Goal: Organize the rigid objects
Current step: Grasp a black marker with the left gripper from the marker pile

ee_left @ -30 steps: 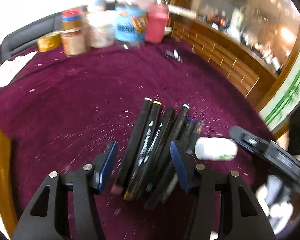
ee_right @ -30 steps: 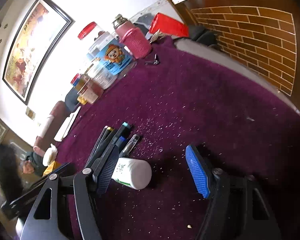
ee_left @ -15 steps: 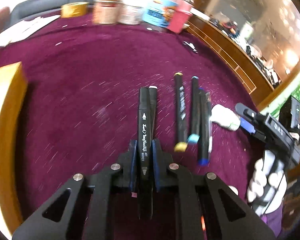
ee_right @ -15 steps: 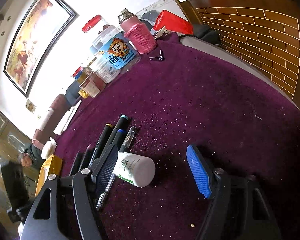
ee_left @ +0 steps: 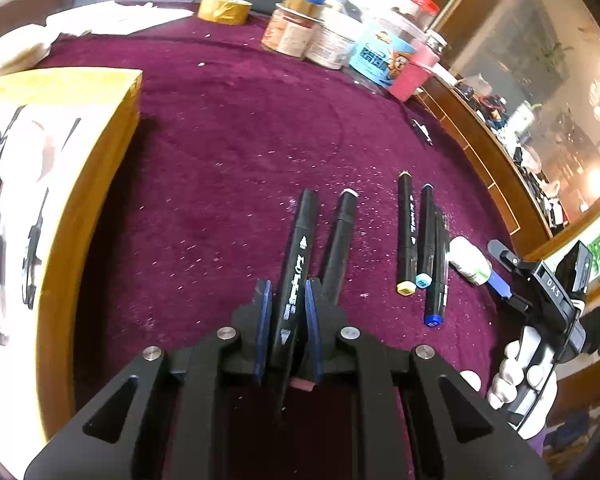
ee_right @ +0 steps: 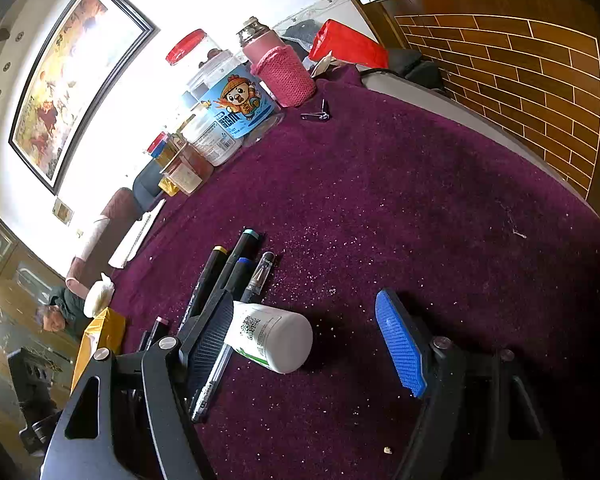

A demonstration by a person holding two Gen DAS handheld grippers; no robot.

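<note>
At the far edge of the purple-covered table (ee_left: 228,128) stands a row of containers: a clear tub with a red lid and a blue cartoon label (ee_right: 228,108), its writing too small to read; a flask in a pink knitted sleeve (ee_right: 280,68); and several smaller lidded jars (ee_left: 296,28) whose contents cannot be told. A roll of yellow tape (ee_left: 224,8) lies beside them. On the left sits a yellow box (ee_left: 80,184) with dark pens lying inside on a white lining.

The left gripper (ee_left: 286,316) is clamped on a black marker (ee_left: 298,256) that carries white arrow marks and script lettering, not legible. A second black marker (ee_left: 340,240) lies just beside it on the cloth. Further right lie three more markers (ee_left: 418,240) side by side, with yellow, light blue and dark blue end caps, next to a clear pen (ee_right: 256,276).

The right gripper (ee_right: 308,344) stands wide apart and holds nothing. Between its pads lies a small white bottle (ee_right: 272,340) on its side, with a QR code and green print, touching the left pad. A white-gloved hand (ee_left: 520,376) holds this gripper, whose body is marked "DAS".
</note>
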